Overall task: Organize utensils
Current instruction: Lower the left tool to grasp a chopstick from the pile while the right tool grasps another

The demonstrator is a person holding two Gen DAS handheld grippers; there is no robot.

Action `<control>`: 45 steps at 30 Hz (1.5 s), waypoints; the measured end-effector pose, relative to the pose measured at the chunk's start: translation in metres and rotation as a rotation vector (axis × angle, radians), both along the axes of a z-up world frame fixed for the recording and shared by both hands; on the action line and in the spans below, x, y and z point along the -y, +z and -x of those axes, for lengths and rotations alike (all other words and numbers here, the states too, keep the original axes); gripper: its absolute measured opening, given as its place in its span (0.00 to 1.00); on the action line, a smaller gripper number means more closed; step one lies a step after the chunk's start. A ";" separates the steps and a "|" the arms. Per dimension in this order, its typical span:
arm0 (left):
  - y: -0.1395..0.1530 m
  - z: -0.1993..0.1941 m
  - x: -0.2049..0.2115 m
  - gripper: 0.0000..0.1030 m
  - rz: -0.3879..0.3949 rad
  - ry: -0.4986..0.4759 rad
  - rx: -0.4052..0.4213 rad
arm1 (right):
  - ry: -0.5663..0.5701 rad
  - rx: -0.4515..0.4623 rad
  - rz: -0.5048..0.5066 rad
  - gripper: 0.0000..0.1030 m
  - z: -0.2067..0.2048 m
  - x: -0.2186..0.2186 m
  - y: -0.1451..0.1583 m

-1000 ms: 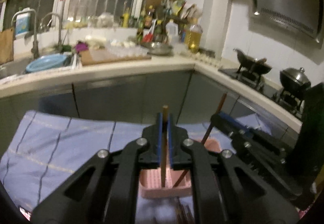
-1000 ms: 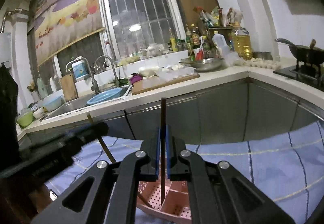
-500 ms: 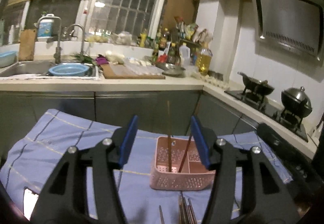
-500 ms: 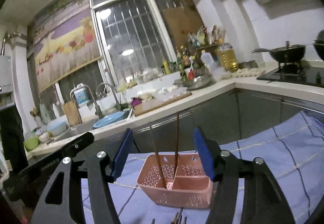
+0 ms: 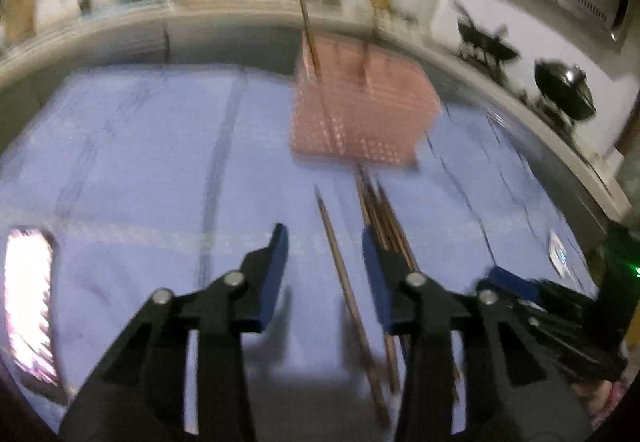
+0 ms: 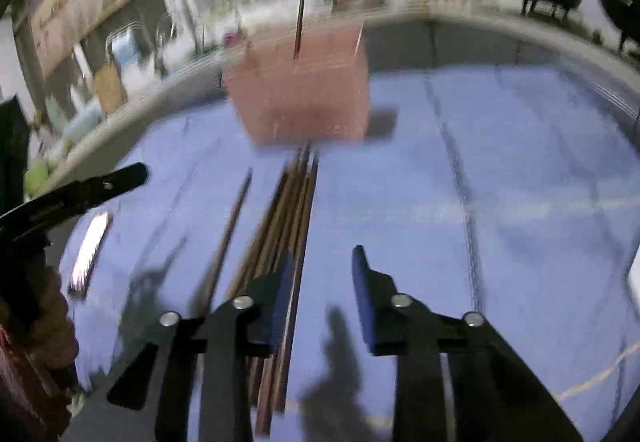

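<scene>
Both grippers come down for the next pair of chopsticks

The left gripper hangs over the blue cloth with its jaws partly apart and holding nothing; they have just been closing from a wider spread. A single chopstick lies on the cloth between its blue pads, not yet touched as far as the blur allows. Just right of it lies the bundle of chopsticks, pointing away toward the pink basket at the far side of the cloth, where two chopsticks already stand upright. The right gripper is also empty, with a narrow gap that has just been closing; its left pad sits over the bundle's right edge.

The step in hand looks like the reach for fresh sticks after a drop into the basket. Next, each gripper likely has to settle low over one stick, line its pads up on either side and close without dragging the neighbours along
</scene>
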State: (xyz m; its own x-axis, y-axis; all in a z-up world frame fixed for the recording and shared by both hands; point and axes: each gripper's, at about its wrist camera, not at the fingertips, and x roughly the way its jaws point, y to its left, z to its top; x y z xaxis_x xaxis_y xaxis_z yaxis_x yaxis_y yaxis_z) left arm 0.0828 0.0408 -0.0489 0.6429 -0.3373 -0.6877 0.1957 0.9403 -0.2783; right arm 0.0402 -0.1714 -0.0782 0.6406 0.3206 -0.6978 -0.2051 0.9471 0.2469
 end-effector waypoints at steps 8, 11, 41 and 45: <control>-0.039 0.004 0.033 0.25 -0.081 -0.034 -0.099 | 0.100 -0.078 0.075 0.25 0.005 -0.033 -0.020; -0.048 -0.002 0.038 0.25 -0.112 -0.026 -0.132 | 0.105 -0.060 0.122 0.25 0.009 -0.039 -0.022; -0.050 -0.015 0.039 0.08 -0.235 -0.023 -0.106 | 0.030 -0.103 0.064 0.09 -0.016 -0.007 -0.028; -0.048 -0.031 0.040 0.10 -0.245 -0.022 -0.102 | 0.014 -0.111 0.067 0.09 -0.015 0.002 -0.028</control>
